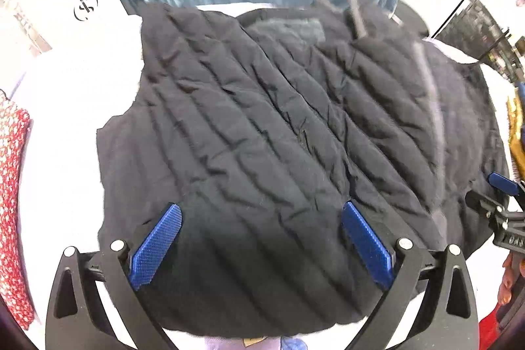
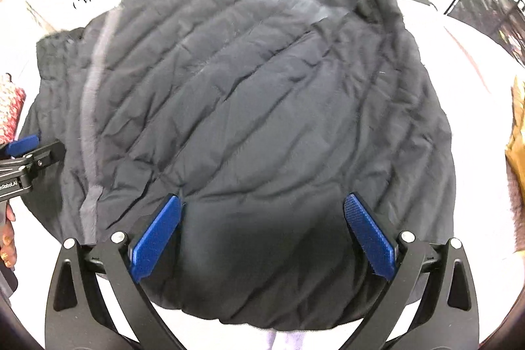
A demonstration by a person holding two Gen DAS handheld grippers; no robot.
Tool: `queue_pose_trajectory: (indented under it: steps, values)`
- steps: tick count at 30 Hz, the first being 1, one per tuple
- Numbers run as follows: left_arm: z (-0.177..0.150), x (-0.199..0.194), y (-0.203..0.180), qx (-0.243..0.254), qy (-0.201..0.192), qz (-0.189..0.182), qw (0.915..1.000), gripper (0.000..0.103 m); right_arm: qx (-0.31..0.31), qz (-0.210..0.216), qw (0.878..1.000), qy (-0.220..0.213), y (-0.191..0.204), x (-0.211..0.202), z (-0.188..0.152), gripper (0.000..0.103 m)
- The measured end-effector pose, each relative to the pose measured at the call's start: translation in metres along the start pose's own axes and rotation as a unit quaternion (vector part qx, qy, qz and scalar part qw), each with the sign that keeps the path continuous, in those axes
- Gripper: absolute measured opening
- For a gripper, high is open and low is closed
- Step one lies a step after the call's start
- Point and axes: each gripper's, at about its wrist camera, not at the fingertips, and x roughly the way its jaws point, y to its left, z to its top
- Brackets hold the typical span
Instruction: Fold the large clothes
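I've got both the left gripper (image 1: 262, 215) and right gripper (image 2: 262, 209) spread wide, holding nothing, over the black jacket (image 1: 279, 127) lying flat on the white table (image 1: 72, 81). Looks like I'm between folds; next I need a hem edge pinched on each side.

"nRobot.AI" on left tongs (image 2: 19, 150) body

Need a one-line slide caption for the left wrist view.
Open left hand-held gripper poised over a black quilted puffer jacket spread on a white table.
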Motion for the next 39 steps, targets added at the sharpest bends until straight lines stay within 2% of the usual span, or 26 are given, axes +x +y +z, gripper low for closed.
queue_pose_trajectory:
  steps: [5, 8, 10, 12, 14, 20, 26, 32, 39]
  values:
    - [-0.022, -0.015, 0.027, -0.011, -0.016, -0.007, 0.9998, 0.097, 0.027, -0.002, 0.999, -0.033, -0.027, -0.022, -0.017, 0.098]
    - [-0.032, -0.021, 0.046, -0.018, -0.022, 0.011, 0.9995, 0.097, 0.043, -0.005, 0.998, -0.039, -0.053, -0.028, -0.025, 0.098]
    - [-0.024, -0.016, 0.064, -0.038, -0.018, 0.028, 0.9988, 0.097, 0.056, -0.018, 0.997, -0.042, -0.070, -0.032, -0.028, 0.098]
    - [-0.024, -0.016, 0.081, -0.064, -0.010, 0.011, 0.9978, 0.097, 0.081, -0.019, 0.996, -0.040, -0.094, -0.031, -0.027, 0.098]
    - [-0.022, -0.009, 0.095, -0.095, 0.009, -0.012, 0.9953, 0.097, 0.115, 0.000, 0.993, -0.031, -0.119, -0.028, -0.032, 0.098]
    - [-0.017, 0.009, 0.119, -0.124, 0.041, -0.052, 0.9901, 0.097, 0.160, 0.064, 0.985, -0.003, -0.173, -0.014, -0.039, 0.098]
    - [-0.013, 0.038, 0.128, -0.133, 0.072, -0.077, 0.9856, 0.098, 0.173, 0.134, 0.975, 0.025, -0.186, 0.008, -0.030, 0.098]
    - [-0.012, 0.058, 0.144, -0.180, 0.093, -0.126, 0.9712, 0.098, 0.180, 0.179, 0.967, 0.031, -0.191, 0.038, -0.010, 0.098]
    - [-0.009, 0.078, 0.153, -0.183, 0.103, -0.161, 0.9644, 0.098, 0.170, 0.197, 0.965, 0.039, -0.193, 0.057, 0.003, 0.098]
